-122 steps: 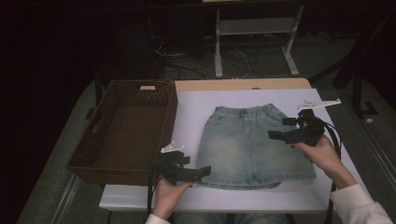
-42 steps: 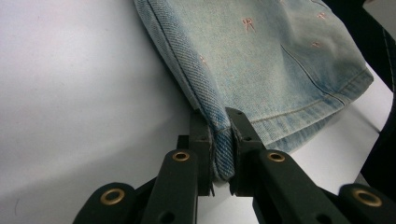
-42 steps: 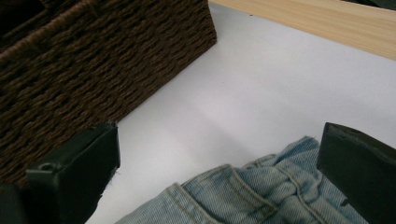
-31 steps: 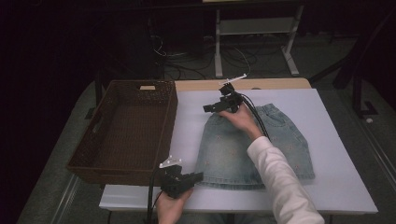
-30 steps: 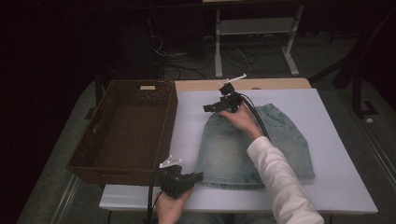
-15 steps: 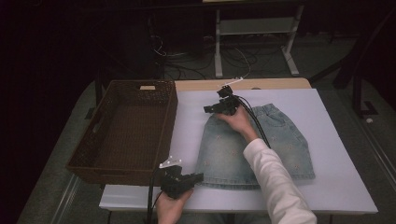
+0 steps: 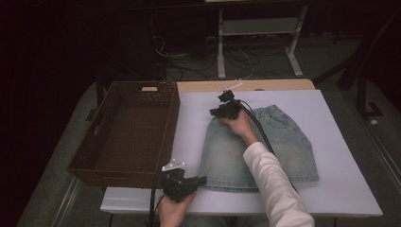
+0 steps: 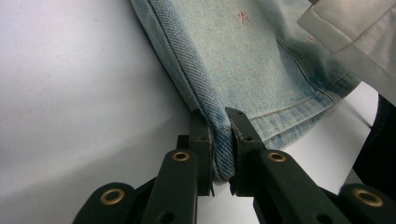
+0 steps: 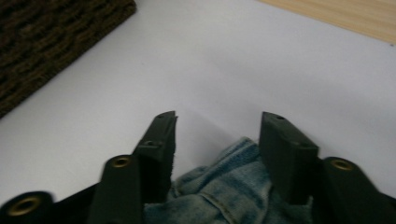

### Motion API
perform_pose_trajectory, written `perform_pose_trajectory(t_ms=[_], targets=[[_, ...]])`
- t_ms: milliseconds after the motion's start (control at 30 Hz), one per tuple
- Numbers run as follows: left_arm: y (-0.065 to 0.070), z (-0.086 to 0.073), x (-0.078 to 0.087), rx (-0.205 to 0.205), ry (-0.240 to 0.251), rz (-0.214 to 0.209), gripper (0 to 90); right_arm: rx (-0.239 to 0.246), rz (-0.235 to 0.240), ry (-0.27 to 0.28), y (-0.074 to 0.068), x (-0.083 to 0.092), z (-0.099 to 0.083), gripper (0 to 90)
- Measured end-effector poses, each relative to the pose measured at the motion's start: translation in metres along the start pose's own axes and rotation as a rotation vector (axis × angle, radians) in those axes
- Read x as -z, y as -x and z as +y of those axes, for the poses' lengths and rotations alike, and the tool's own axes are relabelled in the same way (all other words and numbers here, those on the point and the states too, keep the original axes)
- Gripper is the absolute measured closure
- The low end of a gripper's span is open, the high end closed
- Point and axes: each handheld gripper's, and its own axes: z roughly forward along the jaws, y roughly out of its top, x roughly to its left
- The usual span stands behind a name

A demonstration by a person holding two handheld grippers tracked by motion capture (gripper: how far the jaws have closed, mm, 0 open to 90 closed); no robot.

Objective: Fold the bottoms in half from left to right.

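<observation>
skirt (image 7: 257,149): pale denim (tiny pink motifs) | left tongs (image 8: 218,140): clamped on hem | right tongs (image 9: 217,140): closing around bunched waistband

skirt (image 7: 265,151): light-blue denim | basket (image 7: 127,132): dark-brown weave | table (image 7: 331,189): white

A dim room lay beyond the table; a white shelf frame (image 7: 257,38) stood at twelve o'clock, cables (image 7: 189,59) trailing at eleven.
</observation>
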Motion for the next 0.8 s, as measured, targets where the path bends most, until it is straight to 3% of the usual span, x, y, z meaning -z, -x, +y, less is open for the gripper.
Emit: perform_pose_trajectory(t_ms=[167, 367, 600, 800], targets=[[0.0007, 0.0, -0.0009, 0.0, 0.0, -0.002, 81.4, -0.007, -0.015, -0.004, 0.0029, -0.0011, -0.0021, 55.8], [0.0011, -0.0003, -0.0016, -0.002, -0.002, 0.001, 81.4, 0.004, -0.07, -0.023, 0.0019, -0.0046, -0.0041, 54.6], [0.0015, -0.0005, -0.002, -0.006, 0.0, 0.002, 81.5, -0.012, -0.098, 0.0, 0.0021, -0.0034, -0.0095, 70.2], [0.0028, -0.0001, -0.0015, -0.018, 0.007, 0.003, 81.7, -0.047, -0.079, -0.005, 0.0069, -0.0001, -0.0082, 81.0]])
